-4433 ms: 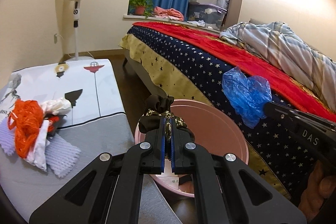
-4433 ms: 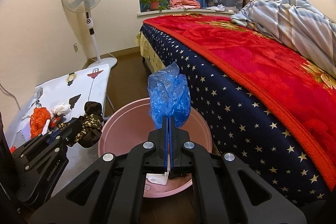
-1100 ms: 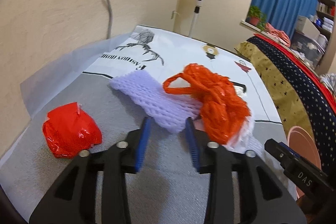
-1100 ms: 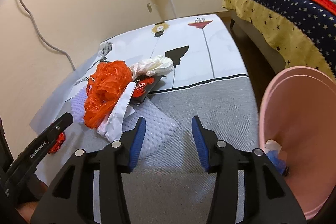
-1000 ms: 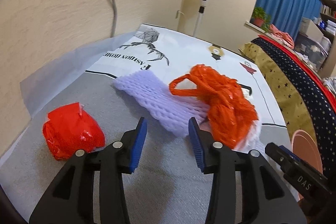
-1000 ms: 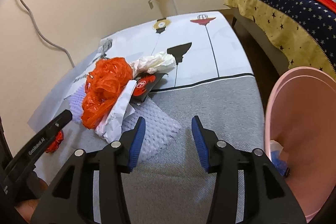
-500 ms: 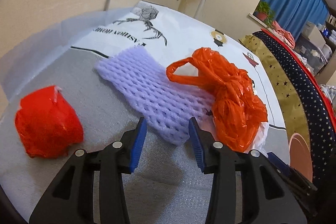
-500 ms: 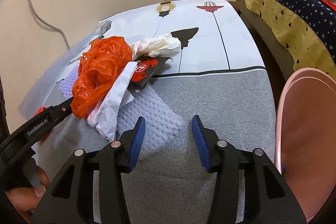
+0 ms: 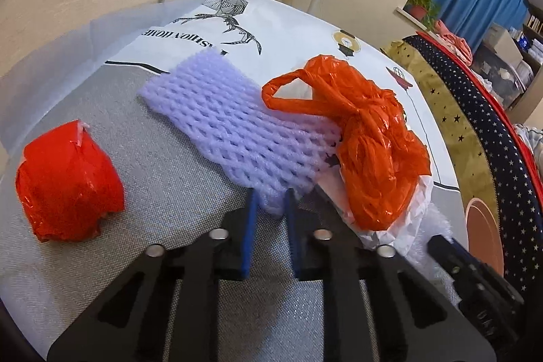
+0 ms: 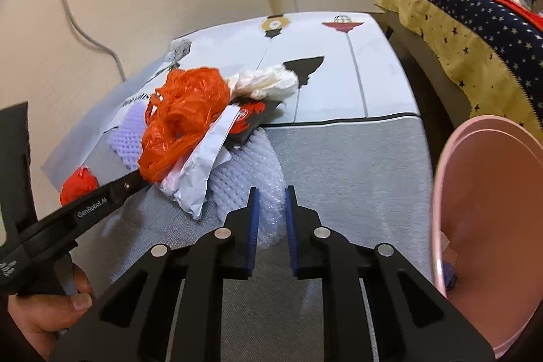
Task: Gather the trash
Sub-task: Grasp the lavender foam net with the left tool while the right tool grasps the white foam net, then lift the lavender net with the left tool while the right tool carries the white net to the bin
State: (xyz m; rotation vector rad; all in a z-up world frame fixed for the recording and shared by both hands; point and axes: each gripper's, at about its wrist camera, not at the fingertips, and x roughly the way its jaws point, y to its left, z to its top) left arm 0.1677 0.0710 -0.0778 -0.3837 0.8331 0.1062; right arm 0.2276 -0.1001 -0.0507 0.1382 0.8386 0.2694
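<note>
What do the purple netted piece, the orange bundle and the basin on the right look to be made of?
Purple netted piece: probably soft foam mesh, matte, with open diamond cells. Orange bundle: thin plastic bag film, glossy and crinkled, with a knotted handle loop. Pink basin: apparently rigid moulded plastic, smooth with a low sheen.

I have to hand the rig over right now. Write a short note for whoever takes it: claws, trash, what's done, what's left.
Left claw: closing on the near corner of the purple foam net.
Right claw: closing on the bubble wrap.
On the table: orange plastic bag, red wrapper ball, white crumpled paper, white plastic bag.
Pink bin: beside the table, some trash already inside.
Left: lift both pieces, drop them in, then clear the rest.
</note>
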